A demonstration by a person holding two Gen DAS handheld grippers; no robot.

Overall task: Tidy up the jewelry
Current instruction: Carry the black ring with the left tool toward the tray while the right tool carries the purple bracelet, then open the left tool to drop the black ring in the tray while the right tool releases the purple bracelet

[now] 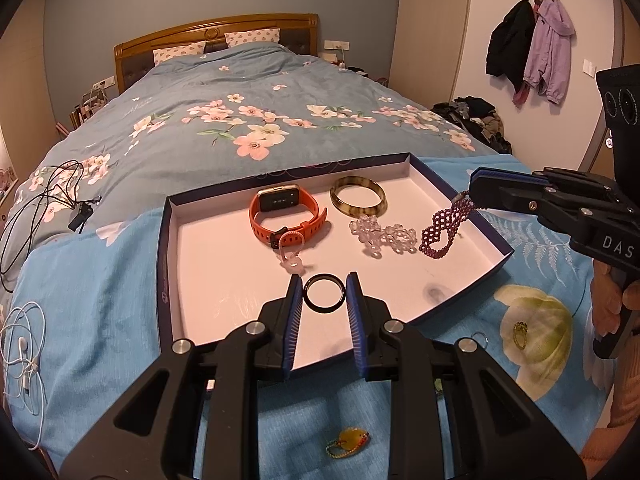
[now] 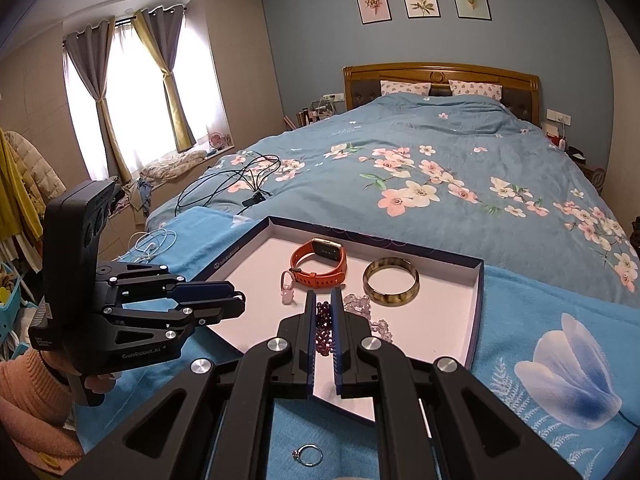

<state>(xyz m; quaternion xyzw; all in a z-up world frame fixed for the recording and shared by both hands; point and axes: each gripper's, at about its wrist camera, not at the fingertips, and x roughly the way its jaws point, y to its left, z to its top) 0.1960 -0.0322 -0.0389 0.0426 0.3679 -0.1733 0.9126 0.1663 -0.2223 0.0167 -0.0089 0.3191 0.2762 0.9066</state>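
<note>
A shallow white tray [image 1: 224,264] with dark blue walls lies on the bed. In it are an orange smartwatch [image 1: 280,216], a tortoiseshell bangle [image 1: 358,200], a clear bead bracelet [image 1: 382,236] and a pink charm [image 1: 292,256]. My left gripper [image 1: 323,294] is shut on a black ring [image 1: 324,293], held just above the tray floor near its front. My right gripper [image 2: 323,312] is shut on a purple beaded bracelet [image 1: 444,230] that hangs into the tray's right side; it also shows in the right wrist view [image 2: 323,328].
On the blue blanket in front of the tray lie a gold ring [image 1: 520,332], a thin silver ring [image 2: 308,455] and a yellow pendant [image 1: 348,442]. Black cables [image 1: 48,200] and white earphones [image 1: 24,356] lie at the left.
</note>
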